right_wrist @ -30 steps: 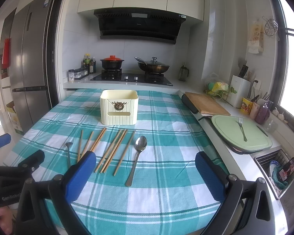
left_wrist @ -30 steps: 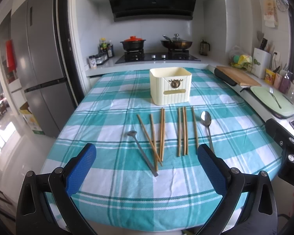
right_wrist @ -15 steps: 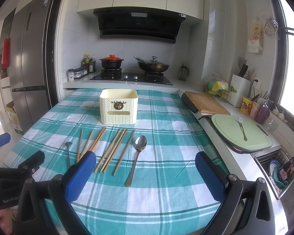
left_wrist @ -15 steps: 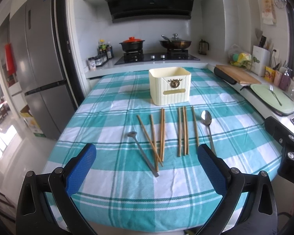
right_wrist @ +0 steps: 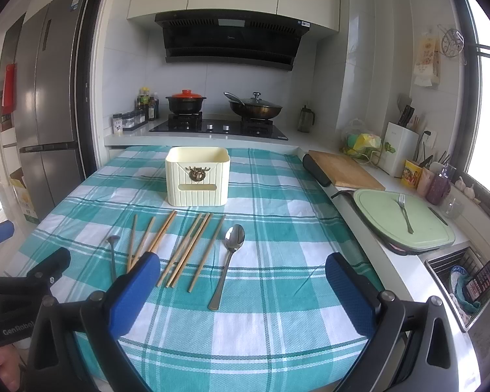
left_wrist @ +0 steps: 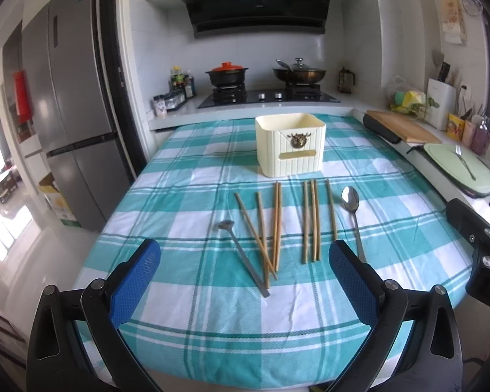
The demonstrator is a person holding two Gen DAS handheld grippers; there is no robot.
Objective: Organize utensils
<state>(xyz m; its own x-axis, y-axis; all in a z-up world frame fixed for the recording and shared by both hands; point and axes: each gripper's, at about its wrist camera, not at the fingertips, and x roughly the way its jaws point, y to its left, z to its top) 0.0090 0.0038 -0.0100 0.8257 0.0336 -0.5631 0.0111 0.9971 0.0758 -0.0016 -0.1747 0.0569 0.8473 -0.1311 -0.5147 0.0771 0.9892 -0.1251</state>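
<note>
Both grippers' fingers apart, L gripper [left_wrist: 241, 277], R gripper [right_wrist: 241, 281], sink basket [right_wrist: 464, 281] only in R view

The surface wears a tablecloth [left_wrist: 186, 196] checked in teal and white with thin teal stripes. On it, far from the near edge, stands a cream ribbed box [left_wrist: 290, 145] bearing a bronze-coloured ornament. The chopsticks [left_wrist: 312, 220] are light brown; the spoon [left_wrist: 351, 201] to their right is shiny silver. Each gripper [left_wrist: 245, 276] has blue pads [right_wrist: 134, 289] on black fingers. At the far stove, a black pot [right_wrist: 185, 103] carries a red-orange lid. A pale green board [right_wrist: 405, 222] lies at right.
</note>
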